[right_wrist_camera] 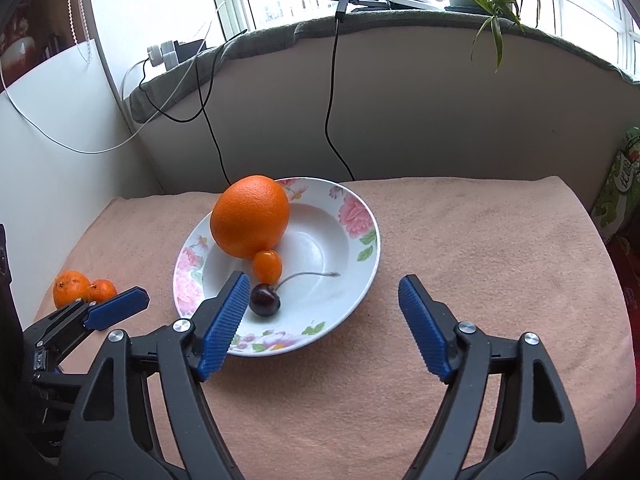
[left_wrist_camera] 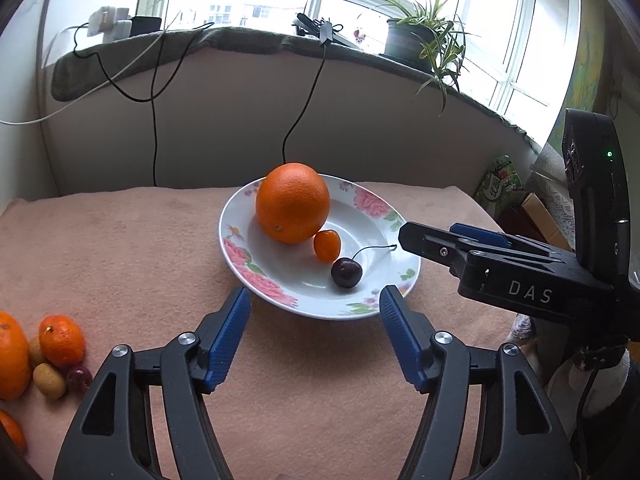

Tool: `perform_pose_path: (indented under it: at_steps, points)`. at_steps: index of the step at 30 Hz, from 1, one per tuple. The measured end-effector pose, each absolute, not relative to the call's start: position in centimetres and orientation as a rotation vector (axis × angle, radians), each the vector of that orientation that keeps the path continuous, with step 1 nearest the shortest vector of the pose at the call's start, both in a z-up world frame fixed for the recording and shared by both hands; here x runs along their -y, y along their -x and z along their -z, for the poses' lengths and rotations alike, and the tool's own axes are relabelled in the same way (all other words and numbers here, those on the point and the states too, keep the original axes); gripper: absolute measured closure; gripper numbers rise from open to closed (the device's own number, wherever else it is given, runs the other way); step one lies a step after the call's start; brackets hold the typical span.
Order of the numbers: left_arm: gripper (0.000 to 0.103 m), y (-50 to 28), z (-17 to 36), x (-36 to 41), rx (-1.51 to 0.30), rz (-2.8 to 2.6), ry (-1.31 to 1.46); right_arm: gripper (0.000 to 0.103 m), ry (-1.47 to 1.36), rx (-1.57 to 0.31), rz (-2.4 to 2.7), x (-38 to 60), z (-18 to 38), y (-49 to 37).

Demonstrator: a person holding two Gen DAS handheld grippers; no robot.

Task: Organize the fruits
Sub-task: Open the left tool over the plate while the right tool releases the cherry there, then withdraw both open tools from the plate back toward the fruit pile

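Note:
A white floral plate [left_wrist_camera: 372,208] [right_wrist_camera: 360,240] on the pink cloth holds a big orange [left_wrist_camera: 292,202] [right_wrist_camera: 250,216], a small kumquat [left_wrist_camera: 327,245] [right_wrist_camera: 267,266] and a dark cherry [left_wrist_camera: 346,273] [right_wrist_camera: 265,300] with a long stem. My left gripper [left_wrist_camera: 315,300] is open and empty, just short of the plate's near rim. My right gripper [right_wrist_camera: 326,288] is open and empty over the plate's near right edge; its left finger [right_wrist_camera: 228,312] is beside the cherry. It also shows in the left wrist view [left_wrist_camera: 432,240].
Loose fruit lies at the cloth's left: mandarins [left_wrist_camera: 62,340] [right_wrist_camera: 71,286], longans [left_wrist_camera: 48,380] and a red cherry [left_wrist_camera: 79,378]. Cables [left_wrist_camera: 304,100] hang down the back wall. A potted plant [left_wrist_camera: 420,36] stands on the sill. A green packet [right_wrist_camera: 624,184] is at the right.

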State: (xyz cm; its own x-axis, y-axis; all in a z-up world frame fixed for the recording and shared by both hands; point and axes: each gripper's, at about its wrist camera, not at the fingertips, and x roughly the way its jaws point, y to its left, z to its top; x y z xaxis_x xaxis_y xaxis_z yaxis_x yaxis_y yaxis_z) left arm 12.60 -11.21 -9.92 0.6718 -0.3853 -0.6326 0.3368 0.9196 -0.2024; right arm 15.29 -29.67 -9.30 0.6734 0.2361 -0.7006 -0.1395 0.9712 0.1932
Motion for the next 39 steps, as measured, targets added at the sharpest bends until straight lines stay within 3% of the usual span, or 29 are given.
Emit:
perform_pose_path:
  at_steps: [2, 6, 22, 39]
  points:
    - [0.030, -12.5, 9.9, 11.2, -0.737, 0.405, 0.060, 0.016, -0.119, -0.802, -0.209, 29.5, 9.1, -15.2]
    - [0.027, -11.9, 9.7, 11.1, -0.727, 0.379, 0.041, 0.015, -0.129, -0.798, -0.215, 29.4, 8.8, -14.8]
    - [0.027, -9.0, 8.3, 7.8, -0.689, 0.275, 0.034, 0.015, -0.106, -0.776, -0.292, 26.0, 7.4, -13.2]
    - [0.027, -4.8, 8.1, -1.7, -0.692, 0.090, 0.097, 0.015, -0.024, -0.783, -0.498, 18.3, 7.7, -12.1]
